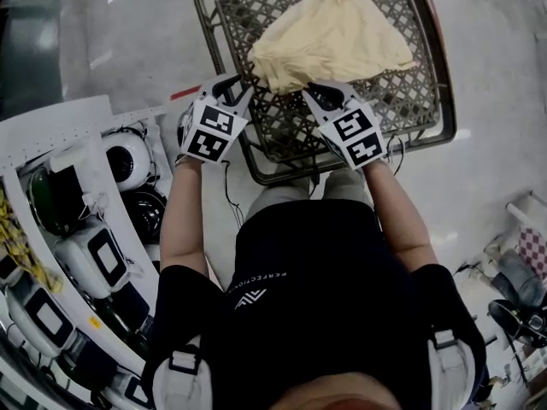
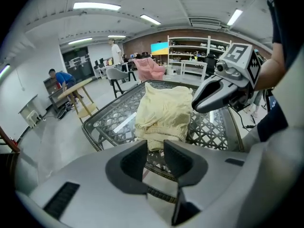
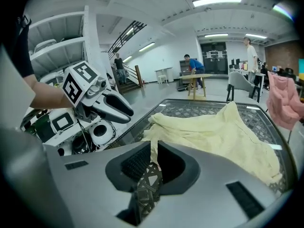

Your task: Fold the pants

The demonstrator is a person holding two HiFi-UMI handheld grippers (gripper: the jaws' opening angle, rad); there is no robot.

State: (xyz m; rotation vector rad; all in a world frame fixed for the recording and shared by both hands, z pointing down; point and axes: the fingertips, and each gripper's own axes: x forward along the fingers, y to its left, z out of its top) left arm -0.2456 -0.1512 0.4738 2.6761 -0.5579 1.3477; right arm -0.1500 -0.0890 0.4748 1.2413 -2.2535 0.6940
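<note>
Pants: pale yellow, bunched in a rough triangle on the glass-topped lattice surface, ahead of both claws. The near corner of the cloth sits between the two claws in the head view.

Right claw: jaws closed on a thin fold at the near edge of the pants. In the right gripper view the cloth rises from between the jaws of this claw, then spreads away beyond it across the surface.

Left claw: jaws a narrow gap apart, gripping nothing. In the left gripper view the ribbed hem of the pants lies just beyond the gap of this claw, by the near rim of the surface. Contact between hem and jaw tips cannot be settled.

Both claws tilt downward over the near rim. Seen from the left claw, the right claw hangs to the right of the cloth heap and a little above it.
</note>
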